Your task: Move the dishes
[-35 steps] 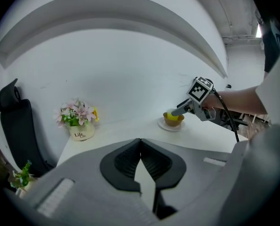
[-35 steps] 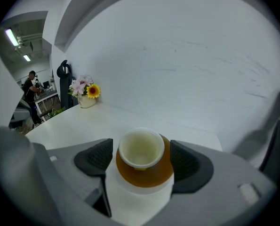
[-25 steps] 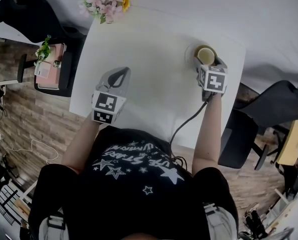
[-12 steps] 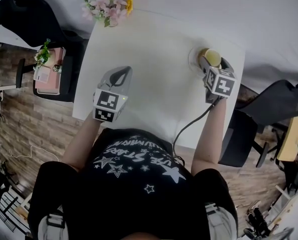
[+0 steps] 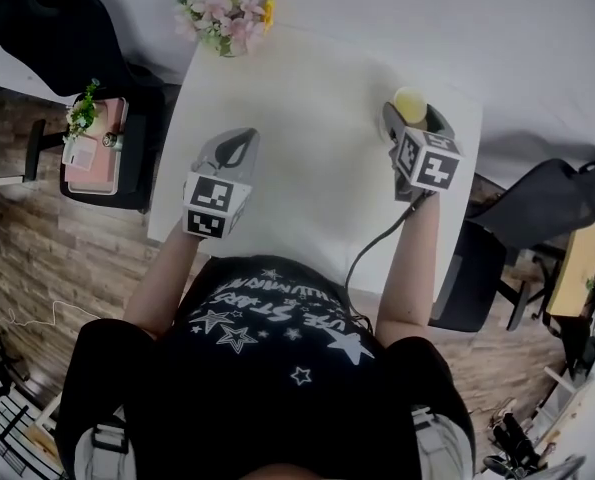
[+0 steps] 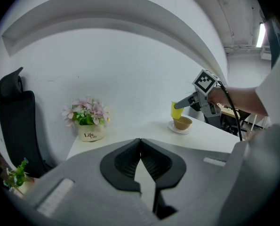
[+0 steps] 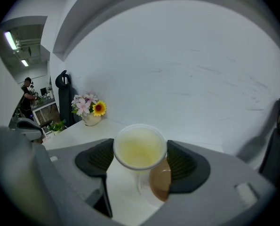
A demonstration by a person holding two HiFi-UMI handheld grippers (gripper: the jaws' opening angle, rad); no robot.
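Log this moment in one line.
right tool: shut on yellow cup | yellow cup: above brown bowl | left tool: shut, empty

- Cup (image 7: 140,147) is showing pale yellow, whitish at the rim.
- Bowl (image 7: 162,181) is reading light brown; saucer (image 6: 179,129) white.
- Table (image 5: 297,178) and wall (image 7: 201,69) are showing plain white.
- Left gripper (image 6: 140,142) and right gripper (image 7: 140,160) are showing grey shells, black ribbed pads (image 7: 96,159).
- Cubes (image 5: 425,160) are carrying black-and-white square markers.
- Flowers (image 5: 227,10) are showing pink, one yellow; pot (image 6: 90,134) cream, dark lettering.
- Shirt (image 5: 267,348) is showing black with white stars.
- Chair (image 5: 47,28) is reading black; floor (image 5: 37,258) brown planks.
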